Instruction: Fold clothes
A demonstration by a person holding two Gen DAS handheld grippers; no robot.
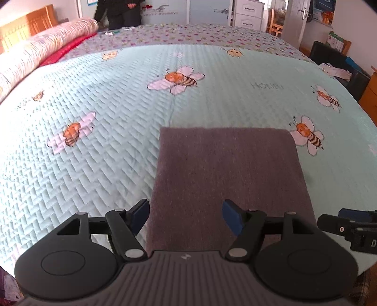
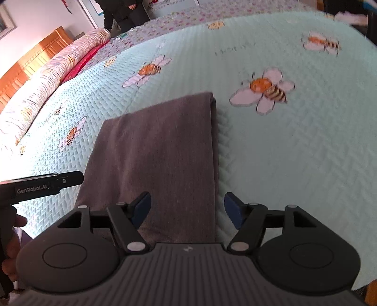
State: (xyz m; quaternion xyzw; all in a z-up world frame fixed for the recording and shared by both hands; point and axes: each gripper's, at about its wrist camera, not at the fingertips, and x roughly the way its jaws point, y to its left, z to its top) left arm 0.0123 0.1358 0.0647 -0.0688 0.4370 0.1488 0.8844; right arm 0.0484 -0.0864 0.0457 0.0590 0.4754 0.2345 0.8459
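Observation:
A grey-brown garment [image 1: 226,169] lies folded into a narrow rectangle on the light blue bee-print quilt [image 1: 94,141]. My left gripper [image 1: 186,217] is open above the garment's near left edge, with nothing between its blue pads. In the right wrist view the same garment [image 2: 160,150] stretches away from me, its right folded edge straight. My right gripper [image 2: 187,210] is open over the garment's near right edge, holding nothing. The right gripper's tip [image 1: 339,226] shows at the right of the left wrist view, and the left gripper's body [image 2: 40,184] shows at the left of the right wrist view.
A rolled pink-patterned duvet [image 1: 35,54] and a red cloth [image 1: 66,50] lie along the bed's left side. A person in dark clothes [image 1: 117,11] stands beyond the far end. A floral sheet [image 1: 200,35] covers the far bed. Furniture and clutter [image 1: 339,61] stand at the right.

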